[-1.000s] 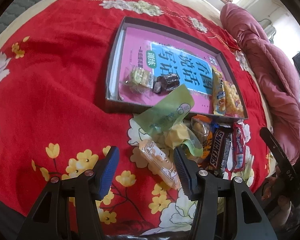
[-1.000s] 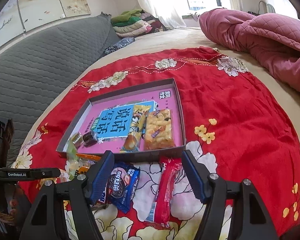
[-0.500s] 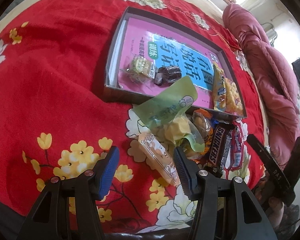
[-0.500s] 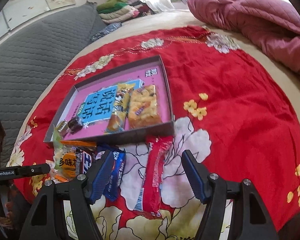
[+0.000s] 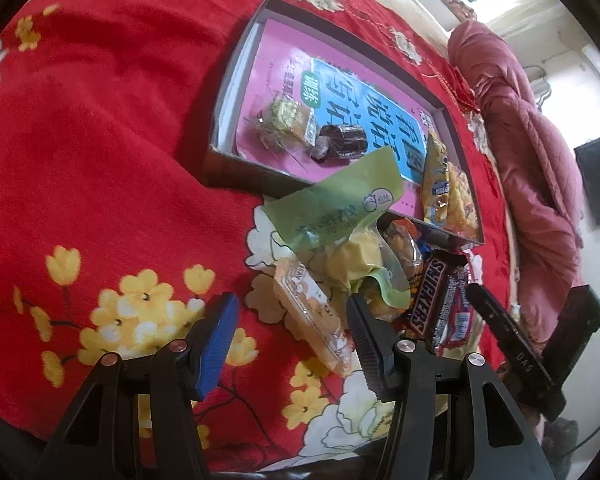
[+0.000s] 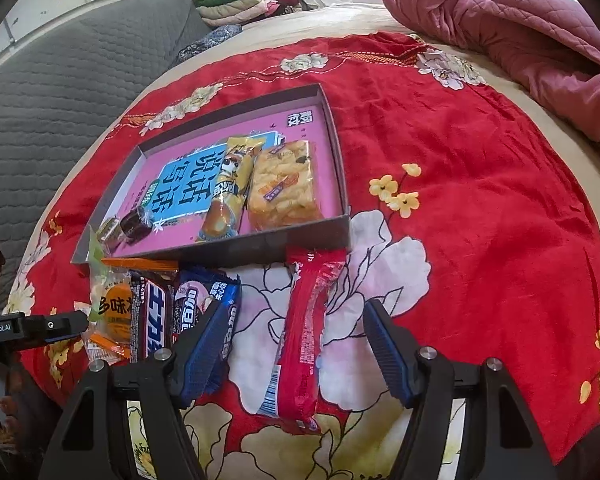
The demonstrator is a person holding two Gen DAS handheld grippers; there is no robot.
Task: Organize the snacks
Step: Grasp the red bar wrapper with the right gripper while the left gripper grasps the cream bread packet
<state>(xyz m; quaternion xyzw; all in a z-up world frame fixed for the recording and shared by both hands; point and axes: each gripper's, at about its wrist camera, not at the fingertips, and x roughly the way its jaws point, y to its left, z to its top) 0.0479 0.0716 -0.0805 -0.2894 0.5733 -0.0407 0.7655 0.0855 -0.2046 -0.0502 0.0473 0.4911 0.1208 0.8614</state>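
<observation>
My left gripper (image 5: 290, 330) hangs with jaws apart, gripping nothing, over a pale biscuit pack (image 5: 314, 312) on the red cloth (image 5: 100, 128). Only this view shows the green pouch (image 5: 336, 204) leaning on the tray (image 5: 244, 172) wall and the Snickers bar (image 5: 430, 296). My right gripper (image 6: 296, 348) stands wide and empty over the red snack pack (image 6: 304, 336); there I see the blue Oreo pack (image 6: 204, 304) by its left finger and two yellow packs lying in the tray.

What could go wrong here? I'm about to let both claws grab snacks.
The left claw straddles a pale wafer pack that touches the heaped green bag, so neighbours may drag along. The right claw's left finger overlaps the blue Oreo pack beside the red pack, and might catch it.
</observation>
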